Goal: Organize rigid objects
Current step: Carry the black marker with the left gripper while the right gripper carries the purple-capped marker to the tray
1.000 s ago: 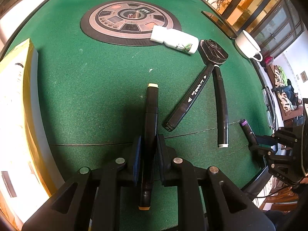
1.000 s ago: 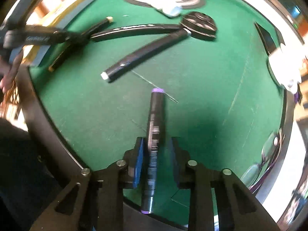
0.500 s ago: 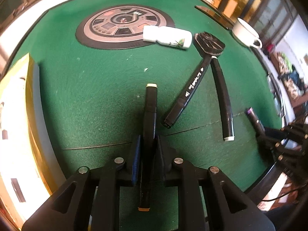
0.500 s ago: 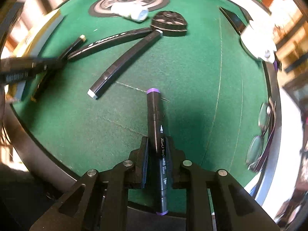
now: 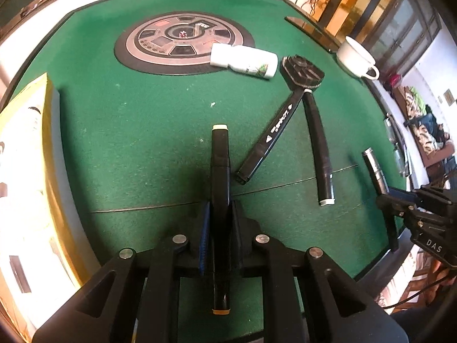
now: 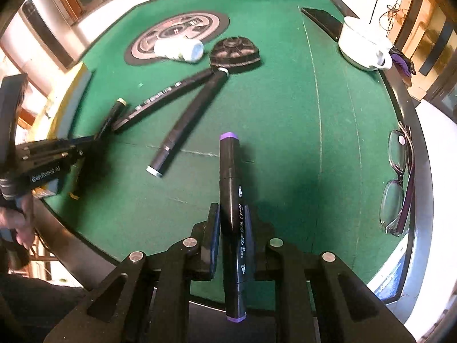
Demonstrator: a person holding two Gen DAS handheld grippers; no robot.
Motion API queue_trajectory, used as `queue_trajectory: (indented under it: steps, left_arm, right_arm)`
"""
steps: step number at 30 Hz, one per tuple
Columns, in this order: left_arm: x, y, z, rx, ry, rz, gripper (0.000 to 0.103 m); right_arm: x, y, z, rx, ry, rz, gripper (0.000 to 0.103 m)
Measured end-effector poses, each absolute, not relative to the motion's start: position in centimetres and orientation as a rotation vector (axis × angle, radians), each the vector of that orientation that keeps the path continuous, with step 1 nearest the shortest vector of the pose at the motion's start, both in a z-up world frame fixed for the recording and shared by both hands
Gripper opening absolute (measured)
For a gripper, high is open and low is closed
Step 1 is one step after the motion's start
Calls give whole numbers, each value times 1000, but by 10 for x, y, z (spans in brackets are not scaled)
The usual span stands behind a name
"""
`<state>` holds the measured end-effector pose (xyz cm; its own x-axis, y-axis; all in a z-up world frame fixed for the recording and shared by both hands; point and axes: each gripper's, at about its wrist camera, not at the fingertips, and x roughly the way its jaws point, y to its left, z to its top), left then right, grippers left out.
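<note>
1. I am clamping my left claw [image 5: 220, 223] on a cream-capped marker [image 5: 220, 171], its long axis running straight ahead.
2. My right claw [image 6: 231, 228] is gripping a purple-capped marker [image 6: 230, 185] the same way.
3. Two loose markers [image 5: 271, 137] are lying between us on the green counter [image 5: 128, 143], fanning from a black disc [image 5: 302, 70].

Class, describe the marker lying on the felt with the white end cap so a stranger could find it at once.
Start at the round grey disc printed on the green felt table, then move to the black ribbed cap beside the white bottle. Two black markers fan out from that cap. Yours is the plain marker with a white end cap; its neighbour, the lettered marker, carries white print.
</note>
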<state>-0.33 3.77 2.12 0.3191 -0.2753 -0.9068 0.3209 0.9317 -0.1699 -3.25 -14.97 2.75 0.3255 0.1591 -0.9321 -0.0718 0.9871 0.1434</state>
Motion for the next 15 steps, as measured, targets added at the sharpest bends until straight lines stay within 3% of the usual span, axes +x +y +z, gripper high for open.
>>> queue_trajectory:
  steps: [15]
  left_arm:
    - [-14, 82, 65, -31, 1081, -350, 12]
  right_arm:
    - [-20, -94, 33, 174, 1198, 317, 15]
